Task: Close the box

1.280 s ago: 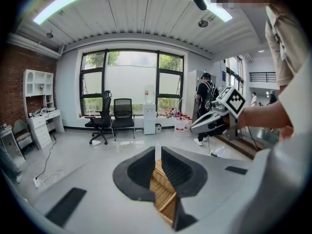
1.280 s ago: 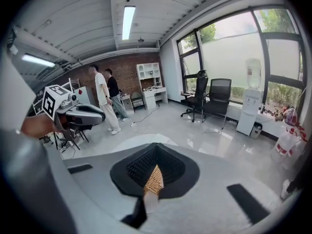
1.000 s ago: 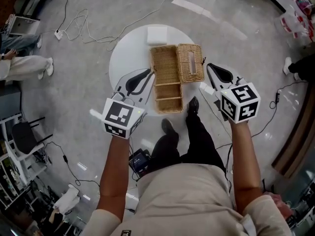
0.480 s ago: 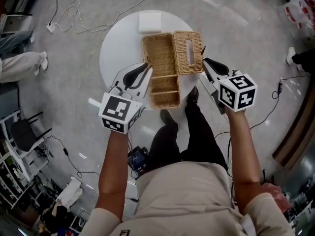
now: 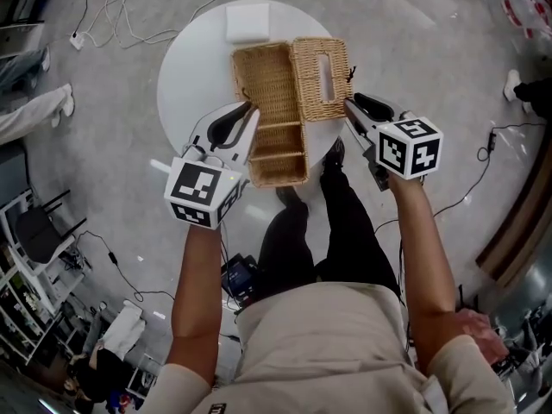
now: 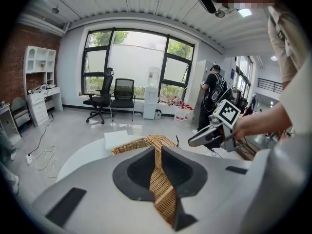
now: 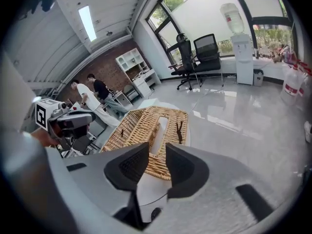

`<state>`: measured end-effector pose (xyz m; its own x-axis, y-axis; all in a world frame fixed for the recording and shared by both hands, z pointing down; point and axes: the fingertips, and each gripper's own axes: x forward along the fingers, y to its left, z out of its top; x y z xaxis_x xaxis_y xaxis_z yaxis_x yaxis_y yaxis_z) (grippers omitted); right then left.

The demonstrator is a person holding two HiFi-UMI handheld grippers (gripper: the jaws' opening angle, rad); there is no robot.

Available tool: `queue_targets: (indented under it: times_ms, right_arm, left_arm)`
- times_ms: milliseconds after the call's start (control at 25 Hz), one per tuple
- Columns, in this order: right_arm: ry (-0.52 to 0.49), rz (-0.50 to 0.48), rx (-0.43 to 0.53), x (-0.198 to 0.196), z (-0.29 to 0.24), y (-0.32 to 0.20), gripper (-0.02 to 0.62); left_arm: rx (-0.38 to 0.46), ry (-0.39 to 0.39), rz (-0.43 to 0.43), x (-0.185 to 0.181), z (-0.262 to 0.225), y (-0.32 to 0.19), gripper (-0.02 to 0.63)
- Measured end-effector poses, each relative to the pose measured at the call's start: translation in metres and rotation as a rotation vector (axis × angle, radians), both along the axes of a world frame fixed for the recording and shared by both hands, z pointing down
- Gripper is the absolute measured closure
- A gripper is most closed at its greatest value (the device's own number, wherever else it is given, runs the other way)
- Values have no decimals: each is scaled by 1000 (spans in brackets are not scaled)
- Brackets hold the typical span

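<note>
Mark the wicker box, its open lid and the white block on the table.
wicker box (image 5: pixel 267 84): head view, floor of its larger compartment.
open lid (image 5: pixel 315 97): head view, weave beside the slot.
white block (image 5: pixel 247 21): head view, top face.

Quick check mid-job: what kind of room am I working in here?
Likely an open office or lab: black swivel office chairs by tall windows, a white water dispenser, and a white shelved desk against a brick wall.
</note>
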<state>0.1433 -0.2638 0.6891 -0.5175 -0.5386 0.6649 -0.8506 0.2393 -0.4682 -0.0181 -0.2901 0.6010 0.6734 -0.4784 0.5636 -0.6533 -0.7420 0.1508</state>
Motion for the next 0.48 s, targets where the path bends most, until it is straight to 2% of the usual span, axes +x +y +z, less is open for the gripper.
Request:
queue_targets:
  times_ms: [200,480]
  right_arm:
    - [-47,23,-54,-1,23,0,445]
    - [-234,116,-145,1,47,0,390]
  left_arm:
    - [-13,2,-10,-1,13,-4,566]
    - [-27,5,-17,2,26,-7,566]
